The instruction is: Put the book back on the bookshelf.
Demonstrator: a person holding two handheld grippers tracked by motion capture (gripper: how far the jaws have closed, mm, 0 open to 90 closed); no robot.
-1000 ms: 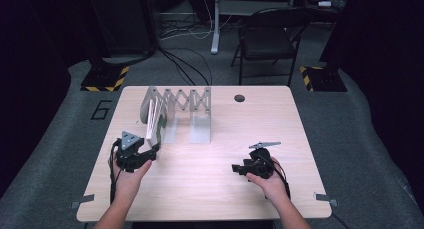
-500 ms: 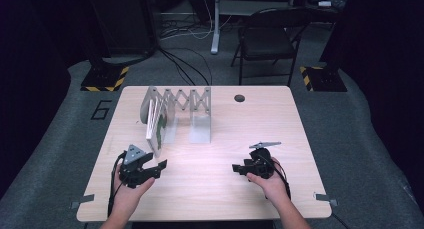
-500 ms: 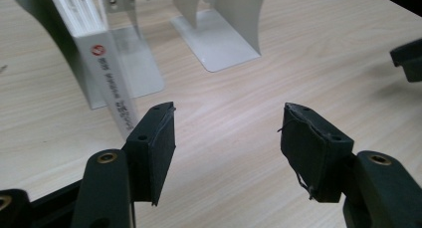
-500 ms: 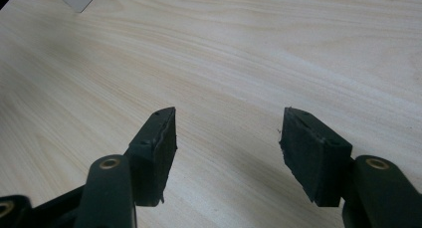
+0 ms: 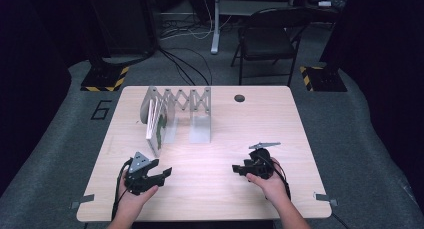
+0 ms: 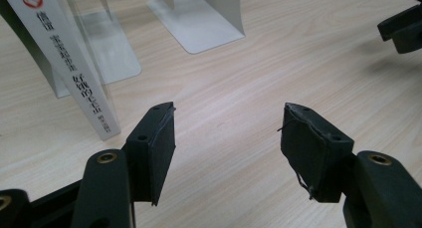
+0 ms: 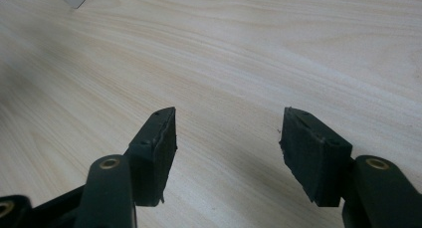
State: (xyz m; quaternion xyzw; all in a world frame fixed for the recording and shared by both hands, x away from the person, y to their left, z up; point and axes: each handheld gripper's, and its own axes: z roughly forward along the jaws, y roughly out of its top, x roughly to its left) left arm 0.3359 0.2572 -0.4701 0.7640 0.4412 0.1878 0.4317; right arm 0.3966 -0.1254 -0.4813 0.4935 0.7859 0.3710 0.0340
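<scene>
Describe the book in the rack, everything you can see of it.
The book is thin, with a white spine bearing a red round logo at the top and dark Chinese characters running down; its cover shows green. It stands on the table, leaning, in the left end of the grey metal expanding rack, against a divider. The left gripper lies near, open and apart from it. Nothing grips it.

Recording lab: dark curtained room, floor cables [image 5: 175, 26], hazard-taped stand bases [image 5: 104, 79], folding chair [image 5: 265, 39].
</scene>
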